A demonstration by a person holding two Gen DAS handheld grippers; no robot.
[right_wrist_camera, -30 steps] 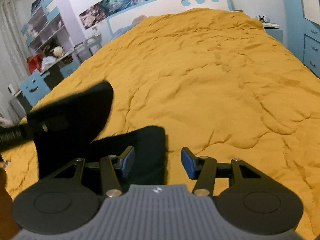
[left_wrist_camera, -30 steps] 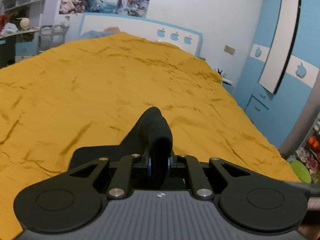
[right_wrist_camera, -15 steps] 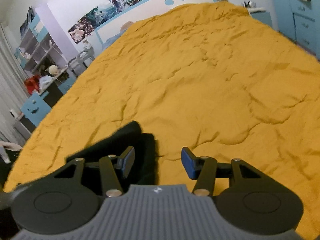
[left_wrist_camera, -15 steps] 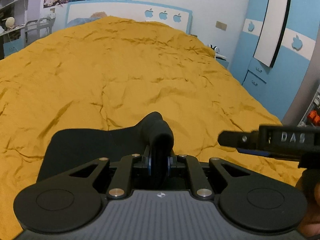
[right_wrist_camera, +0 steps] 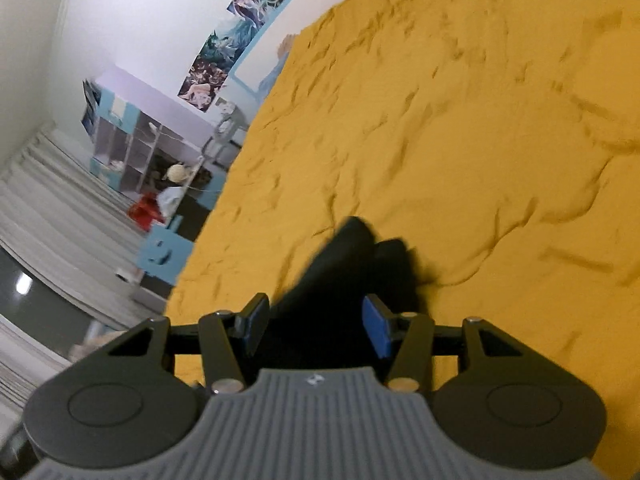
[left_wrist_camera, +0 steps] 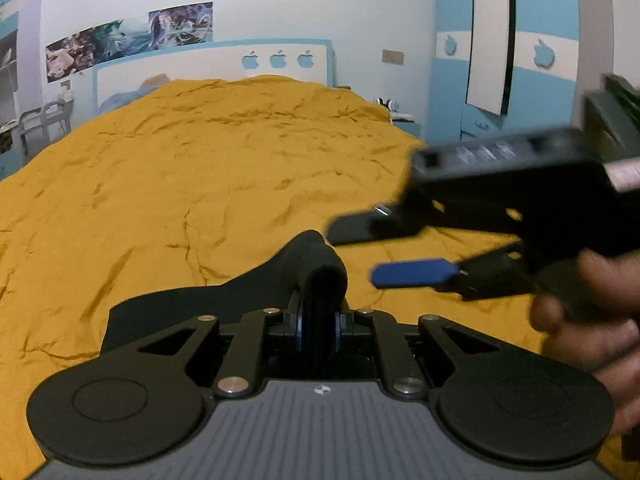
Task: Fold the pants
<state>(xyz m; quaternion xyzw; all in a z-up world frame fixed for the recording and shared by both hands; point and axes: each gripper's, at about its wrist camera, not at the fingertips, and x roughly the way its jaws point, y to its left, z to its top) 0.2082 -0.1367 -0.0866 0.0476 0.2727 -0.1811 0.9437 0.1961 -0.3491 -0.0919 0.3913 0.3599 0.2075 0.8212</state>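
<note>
A bed (left_wrist_camera: pixel 200 184) fills the room's middle, its headboard (left_wrist_camera: pixel 208 60) against the far wall. The pants (left_wrist_camera: pixel 224 304) lie on the bed's near edge, one fold raised in the left gripper (left_wrist_camera: pixel 319 326). To its right, above the bed, is the right gripper (left_wrist_camera: pixel 384 252). A wardrobe (left_wrist_camera: pixel 520 92) stands right of the bed, shelves (right_wrist_camera: pixel 132 148) left of it.

You have a rumpled yellow bedspread (left_wrist_camera: pixel 192 184) covering the bed up to a white headboard (left_wrist_camera: pixel 224 62) with blue apple shapes, posters (left_wrist_camera: pixel 128 46) on the wall above it, a blue wardrobe (left_wrist_camera: pixel 520 64) at your right, and cluttered shelves (right_wrist_camera: pixel 132 148) beside pale curtains (right_wrist_camera: pixel 52 216).
</note>
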